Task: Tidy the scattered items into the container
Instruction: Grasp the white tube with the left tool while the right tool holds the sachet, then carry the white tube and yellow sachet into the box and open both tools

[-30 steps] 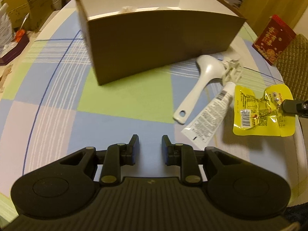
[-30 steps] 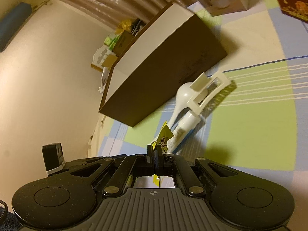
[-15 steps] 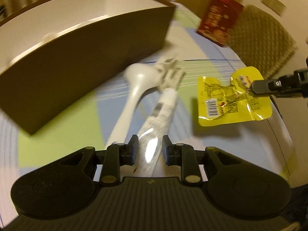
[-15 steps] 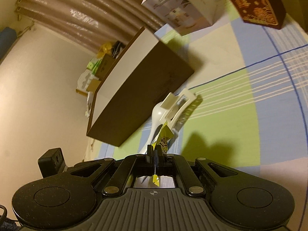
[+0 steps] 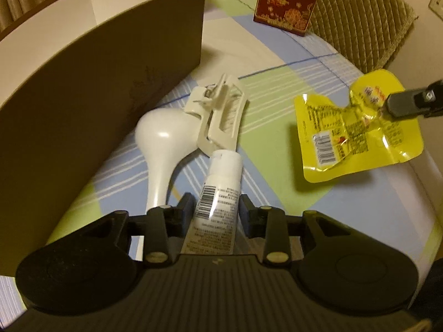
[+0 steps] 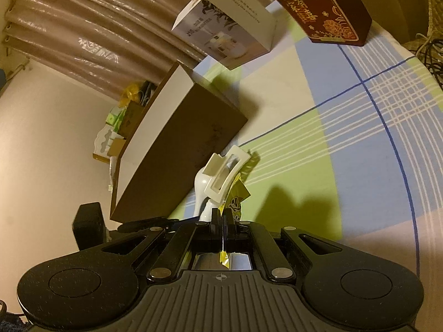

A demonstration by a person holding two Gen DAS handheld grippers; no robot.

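Right now two pickups run side by side. The right gripper [image 6: 222, 215] has its jaws pressed together on an edge of the yellow snack pouch [image 5: 357, 127], which hangs clear of the checked tablecloth [image 5: 318, 193] at the right of the left wrist view. The left gripper [image 5: 216, 207] is low over the white squeeze tube [image 5: 218, 193]; its jaws are opening, and the tube lies between them without either pad visibly pressing on it.

The tube's cap end points away from the camera and sits just against the white hair claw clip [image 5: 218, 116], which rests over the bowl of the white rice paddle [image 5: 163, 144]. The paddle's handle runs close along the tube's left side. All three lie just right of the brown cardboard box [image 5: 97, 88], whose white interior is open at the top, far left.

To do this well, I would settle the left jaws squarely across the tube's body, below the cap, before closing, and keep the left finger out of the paddle handle so only the tube comes up. Lifting straight up should avoid dragging the clip. The pouch, held by a thin edge, probably wants a slow carry over the box wall so it does not slip.
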